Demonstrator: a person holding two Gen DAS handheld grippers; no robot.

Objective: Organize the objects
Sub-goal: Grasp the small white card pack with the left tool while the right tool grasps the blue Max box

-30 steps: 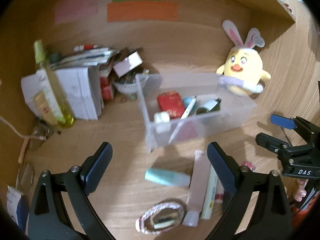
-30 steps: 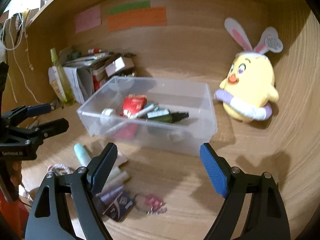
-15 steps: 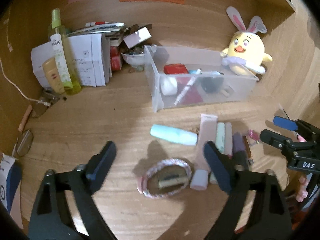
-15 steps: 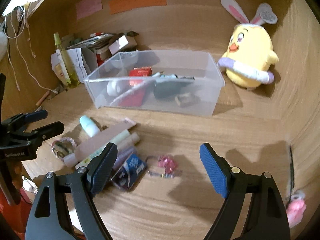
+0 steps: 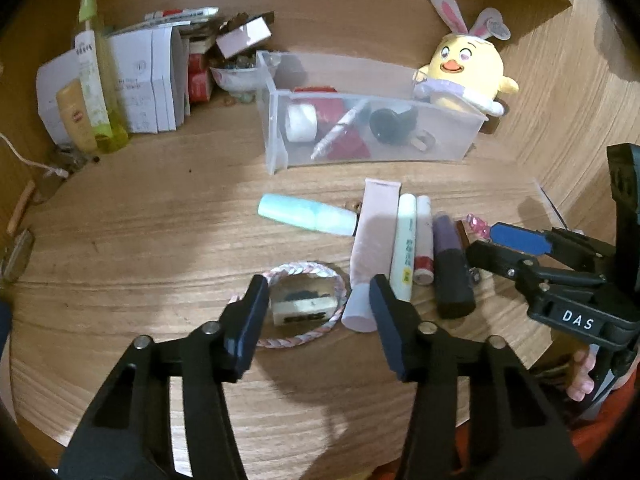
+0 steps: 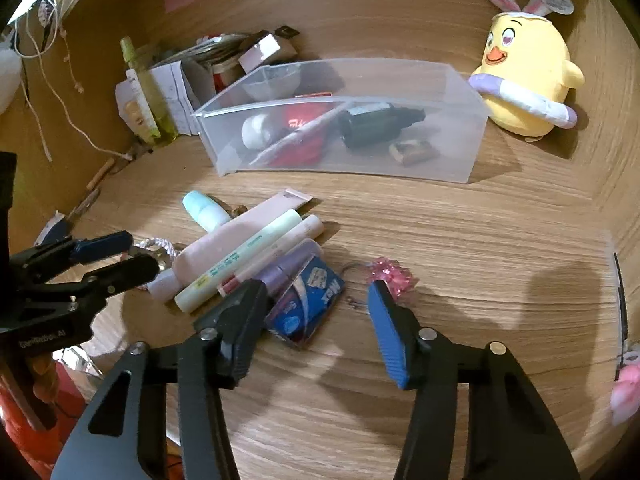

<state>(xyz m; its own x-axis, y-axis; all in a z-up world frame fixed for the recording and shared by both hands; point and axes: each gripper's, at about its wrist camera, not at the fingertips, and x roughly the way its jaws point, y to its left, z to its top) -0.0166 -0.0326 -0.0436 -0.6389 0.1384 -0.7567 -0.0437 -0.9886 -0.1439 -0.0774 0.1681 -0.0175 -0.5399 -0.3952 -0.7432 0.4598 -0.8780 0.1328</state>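
Observation:
My left gripper (image 5: 318, 300) hovers low over a small pale block (image 5: 302, 308) that lies inside a braided pink hair band (image 5: 280, 340). Its jaws are closing, with the block between them and a gap on both sides. My right gripper (image 6: 316, 304) is closing too, straddling a blue packet (image 6: 308, 304), and its pads are not seen to press on it. A pink sparkly charm (image 6: 390, 276) lies by its right finger. A teal tube (image 5: 306, 216), a pink tube (image 5: 374, 240), a white-green tube (image 5: 406, 248) and a purple tube (image 5: 450, 264) lie side by side. Behind them stands a clear bin (image 5: 276, 136) holding several items.
A yellow plush chick (image 5: 464, 72) leans at the bin's far right corner. A tall yellow-green bottle (image 5: 94, 72), white boxes (image 5: 148, 80) and a small bowl (image 5: 236, 76) crowd the back left. Glasses (image 5: 16, 256) and a cable lie at the left edge. Wooden walls close in behind and right.
Both grippers have sunk toward the loose items in front of the bin, and the jaws of both have narrowed markedly. The items on the table have not moved.

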